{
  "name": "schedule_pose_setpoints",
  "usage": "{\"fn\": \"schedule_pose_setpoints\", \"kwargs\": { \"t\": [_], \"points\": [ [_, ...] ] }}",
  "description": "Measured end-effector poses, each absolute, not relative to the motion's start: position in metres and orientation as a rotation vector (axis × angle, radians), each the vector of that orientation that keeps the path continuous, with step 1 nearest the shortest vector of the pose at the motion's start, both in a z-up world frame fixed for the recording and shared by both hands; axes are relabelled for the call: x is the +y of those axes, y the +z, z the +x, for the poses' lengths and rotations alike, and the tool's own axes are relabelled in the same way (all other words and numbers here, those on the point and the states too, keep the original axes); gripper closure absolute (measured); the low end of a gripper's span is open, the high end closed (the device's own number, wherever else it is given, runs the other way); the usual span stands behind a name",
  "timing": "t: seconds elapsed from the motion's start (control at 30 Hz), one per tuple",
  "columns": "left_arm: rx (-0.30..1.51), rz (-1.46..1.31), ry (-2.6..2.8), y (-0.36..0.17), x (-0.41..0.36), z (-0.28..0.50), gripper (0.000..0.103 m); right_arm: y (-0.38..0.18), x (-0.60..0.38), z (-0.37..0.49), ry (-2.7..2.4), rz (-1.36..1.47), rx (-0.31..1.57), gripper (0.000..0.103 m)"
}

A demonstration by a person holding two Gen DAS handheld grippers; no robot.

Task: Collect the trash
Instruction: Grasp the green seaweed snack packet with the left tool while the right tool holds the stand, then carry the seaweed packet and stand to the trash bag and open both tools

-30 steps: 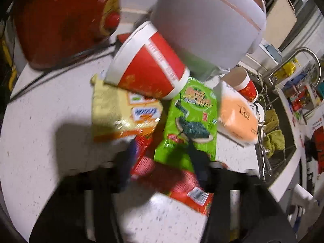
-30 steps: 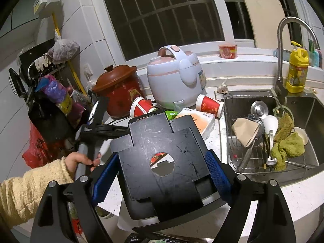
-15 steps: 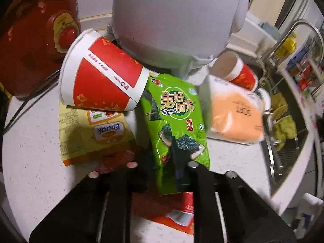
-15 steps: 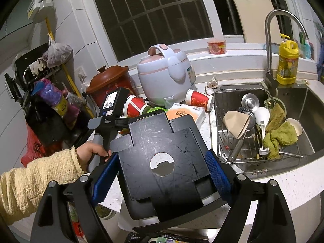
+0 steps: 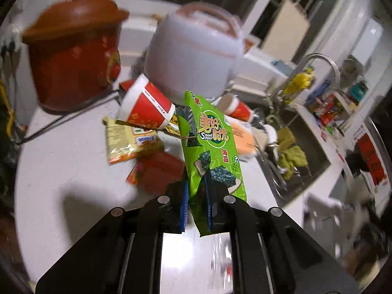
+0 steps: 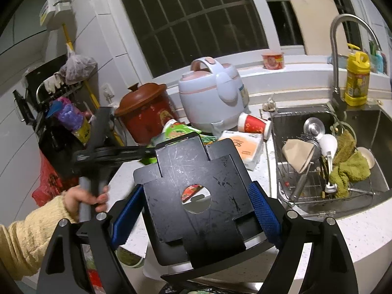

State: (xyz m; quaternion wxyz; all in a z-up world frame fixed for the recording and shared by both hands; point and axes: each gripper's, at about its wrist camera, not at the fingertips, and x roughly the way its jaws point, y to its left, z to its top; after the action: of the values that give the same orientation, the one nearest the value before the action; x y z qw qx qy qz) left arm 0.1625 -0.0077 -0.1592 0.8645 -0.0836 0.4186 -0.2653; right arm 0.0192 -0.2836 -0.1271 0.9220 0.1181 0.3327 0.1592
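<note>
In the left wrist view the left gripper [image 5: 197,204] has its jaws pinched on the lower end of a green snack packet [image 5: 210,147], which stands raised above the white worktop [image 5: 68,171]. Its front reads "Sweet Hour" under large yellow Chinese characters, with pictures of dark seaweed pieces; the small print lower down is too fine to read. Behind it lie a red wrapper [image 5: 156,171] and a yellow packet [image 5: 127,139] whose blue label shows upside down and blurred. Further back a red-and-white paper cup [image 5: 147,110] lies on its side, with an orange tissue pack [image 5: 242,137] half hidden by the green packet. A brown clay cooker [image 5: 76,56] and a white rice cooker [image 5: 193,54] stand beyond, motion-blurred.

The right wrist view shows the right gripper [image 6: 196,213] with its jaws set wide around a black flat-folded holder [image 6: 196,196]. That holder hides most of the worktop; through its round hole a scrap of red wrapper shows. To the left a hand [image 6: 83,196] in a yellow sleeve grips the other tool's handle. Only this view shows the sink [image 6: 367,196] with dishes and green cloths, and a yellow bottle [image 6: 356,78] by the tap; its label is illegible.
</note>
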Motion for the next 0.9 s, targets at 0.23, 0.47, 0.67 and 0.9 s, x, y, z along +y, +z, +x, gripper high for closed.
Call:
{"fn": "schedule_pose_setpoints", "kwargs": {
  "t": [0.23,0.47,0.67,0.9],
  "points": [
    [0.975,-0.113,-0.532,-0.175,0.036,0.037,0.093,-0.128,-0.255,-0.027,0.432,0.122,0.746,0.019],
    [1.312,-0.071,-0.442,-0.301,0.036,-0.052,0.093,-0.209,-0.217,-0.081,0.506,0.041,0.996,0.019],
    [1.45,0.007,-0.451,-0.426,0.008,-0.076,0.093,-0.33,-0.187,-0.101,0.509,-0.038,1.184,0.019],
    [1.63,0.065,-0.342,-0.553,-0.004,-0.062,0.049,-0.482,-0.173,-0.095,0.377,-0.146,1.38,0.018]
  ]
}}
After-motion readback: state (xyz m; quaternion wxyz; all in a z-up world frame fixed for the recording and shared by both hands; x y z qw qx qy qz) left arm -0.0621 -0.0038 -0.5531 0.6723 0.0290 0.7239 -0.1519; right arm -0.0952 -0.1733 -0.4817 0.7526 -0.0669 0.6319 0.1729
